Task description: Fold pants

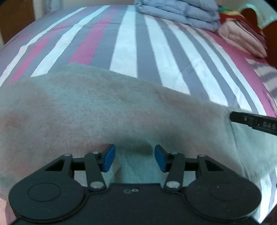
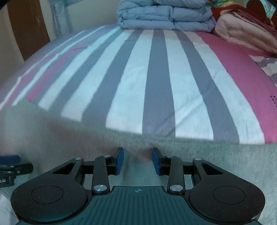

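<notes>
The grey pants (image 1: 107,110) lie spread on the striped bed, filling the near half of the left wrist view; they also show in the right wrist view (image 2: 216,155). My left gripper (image 1: 135,159) is open, its blue pads apart just above the fabric. My right gripper (image 2: 137,161) is open too, low over the pants' far edge. The right gripper's black finger shows at the right of the left wrist view (image 1: 254,122), at the pants' edge. The left gripper shows at the left edge of the right wrist view (image 2: 12,167).
The bed sheet (image 2: 155,77) has grey, white and pink stripes. A folded blue-grey quilt (image 2: 164,15) and a pink blanket (image 2: 242,32) are stacked at the far end. A brown wooden panel (image 2: 27,26) stands at the far left.
</notes>
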Demonstrator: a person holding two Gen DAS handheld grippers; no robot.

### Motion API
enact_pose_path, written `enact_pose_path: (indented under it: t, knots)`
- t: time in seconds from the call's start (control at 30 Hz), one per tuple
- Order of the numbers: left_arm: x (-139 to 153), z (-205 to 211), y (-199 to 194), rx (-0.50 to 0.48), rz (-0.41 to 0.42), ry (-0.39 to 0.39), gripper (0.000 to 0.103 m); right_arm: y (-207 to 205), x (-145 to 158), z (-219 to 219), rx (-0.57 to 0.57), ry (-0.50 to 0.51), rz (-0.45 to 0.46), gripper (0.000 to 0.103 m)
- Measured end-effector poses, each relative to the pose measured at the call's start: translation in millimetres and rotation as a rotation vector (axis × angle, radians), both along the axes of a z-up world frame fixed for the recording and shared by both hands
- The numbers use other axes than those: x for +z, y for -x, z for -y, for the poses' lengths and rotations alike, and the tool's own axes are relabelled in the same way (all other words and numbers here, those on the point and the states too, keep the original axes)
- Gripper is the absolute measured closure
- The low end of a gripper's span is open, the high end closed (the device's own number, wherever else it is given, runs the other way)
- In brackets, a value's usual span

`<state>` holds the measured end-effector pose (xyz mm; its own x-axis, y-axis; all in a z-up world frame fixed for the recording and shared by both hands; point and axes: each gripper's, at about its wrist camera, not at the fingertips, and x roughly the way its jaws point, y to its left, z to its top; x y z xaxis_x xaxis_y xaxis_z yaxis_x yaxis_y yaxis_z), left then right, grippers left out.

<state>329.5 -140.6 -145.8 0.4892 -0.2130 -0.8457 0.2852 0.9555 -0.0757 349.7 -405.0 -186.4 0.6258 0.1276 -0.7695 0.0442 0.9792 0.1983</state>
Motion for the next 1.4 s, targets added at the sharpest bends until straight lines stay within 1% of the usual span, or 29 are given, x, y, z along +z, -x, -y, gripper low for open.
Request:
enact_pose_path:
  t: [0.03, 0.07, 0.1, 0.13, 0.17, 0.2, 0.23, 0.27, 0.3, 0.33, 0.4, 0.43, 0.5, 0.53, 0.6, 0.63, 0.67, 0.73, 0.77, 0.83, 0.93, 1.0, 1.03, 1.07, 1.17, 1.27, 1.3, 1.33, 1.4]
  knots:
    - [-3, 3, 5, -0.020, -0.005, -0.005, 0.059, 6, 7, -2, 0.029, -0.046, 0.012, 0.067]
    - [-7, 7, 9, -0.037, 0.005, -0.020, 0.057, 13, 8, -4, 0.056, -0.090, 0.010, 0.067]
    - [-11, 11, 10, -0.051, 0.035, -0.050, 0.055, 17, 3, -8, 0.073, -0.109, -0.006, 0.067]
    - [-15, 14, 9, -0.055, 0.051, -0.072, 0.055, 19, -7, -13, 0.073, -0.096, -0.022, 0.067]
    - [-16, 14, 5, -0.041, 0.049, -0.068, 0.055, 18, -22, -14, 0.057, -0.046, -0.039, 0.068]
    - [-13, 12, 0, -0.011, 0.037, -0.053, 0.056, 16, -29, -9, 0.037, -0.043, -0.014, 0.070]
    - [-9, 9, -4, 0.015, 0.027, -0.044, 0.058, 14, -29, -3, -0.001, -0.052, -0.004, 0.079]
    - [-5, 6, -6, 0.037, 0.022, -0.039, 0.059, 11, -24, 4, -0.069, -0.061, -0.015, 0.082]
    - [0, 5, -4, 0.037, 0.022, -0.024, 0.059, 13, -17, 9, -0.112, -0.062, -0.010, 0.082]
    - [6, 4, 1, 0.015, 0.026, -0.002, 0.059, 18, -9, 12, -0.118, -0.063, 0.006, 0.082]
    - [15, 8, 14, -0.020, 0.035, 0.012, 0.059, 36, 6, 23, -0.092, -0.084, 0.018, 0.081]
    - [16, 13, 21, -0.048, 0.030, 0.027, 0.059, 46, 9, 28, -0.100, -0.086, 0.014, 0.080]
    - [14, 26, 35, -0.097, 0.023, 0.036, 0.059, 75, 9, 50, -0.174, -0.122, -0.003, 0.069]
    - [12, 33, 43, -0.126, 0.024, 0.032, 0.059, 91, 9, 56, -0.216, -0.150, -0.011, 0.057]
    - [5, 42, 58, -0.158, 0.030, 0.000, 0.058, 122, 7, 75, -0.305, -0.218, -0.026, 0.056]
    - [-1, 44, 60, -0.153, 0.031, -0.021, 0.058, 134, 8, 80, -0.326, -0.226, -0.020, 0.056]
    - [-4, 44, 60, -0.143, 0.031, -0.024, 0.058, 149, 10, 82, -0.341, -0.218, -0.007, 0.056]
    - [-3, 44, 61, -0.121, 0.026, -0.014, 0.058, 168, 11, 92, -0.389, -0.223, -0.008, 0.056]
    - [0, 43, 62, -0.112, 0.022, -0.006, 0.058, 176, 7, 101, -0.424, -0.268, -0.022, 0.056]
    - [4, 42, 63, -0.106, 0.015, 0.012, 0.058, 187, 8, 112, -0.458, -0.358, -0.035, 0.056]
    - [6, 43, 69, -0.113, 0.006, 0.027, 0.058, 188, 6, 111, -0.449, -0.471, -0.037, 0.057]
    - [6, 43, 71, -0.112, 0.007, 0.024, 0.058, 181, 2, 108, -0.456, -0.554, -0.038, 0.075]
    - [6, 41, 71, -0.107, 0.004, 0.028, 0.058, 183, 2, 108, -0.463, -0.578, -0.039, 0.095]
    - [6, 39, 71, -0.104, 0.002, 0.033, 0.058, 180, 2, 106, -0.476, -0.592, -0.032, 0.096]
    - [6, 36, 70, -0.095, -0.002, 0.041, 0.058, 177, 5, 103, -0.492, -0.584, -0.007, 0.096]
    - [5, 35, 67, -0.095, -0.005, 0.039, 0.058, 173, 11, 101, -0.479, -0.583, 0.020, 0.095]
    - [4, 35, 66, -0.096, -0.005, 0.038, 0.058, 170, 9, 101, -0.486, -0.574, 0.004, 0.094]
    - [4, 34, 66, -0.093, -0.005, 0.040, 0.058, 168, 3, 104, -0.499, -0.588, -0.022, 0.091]
    - [4, 32, 66, -0.088, -0.008, 0.049, 0.058, 167, -6, 111, -0.548, -0.625, -0.042, 0.090]
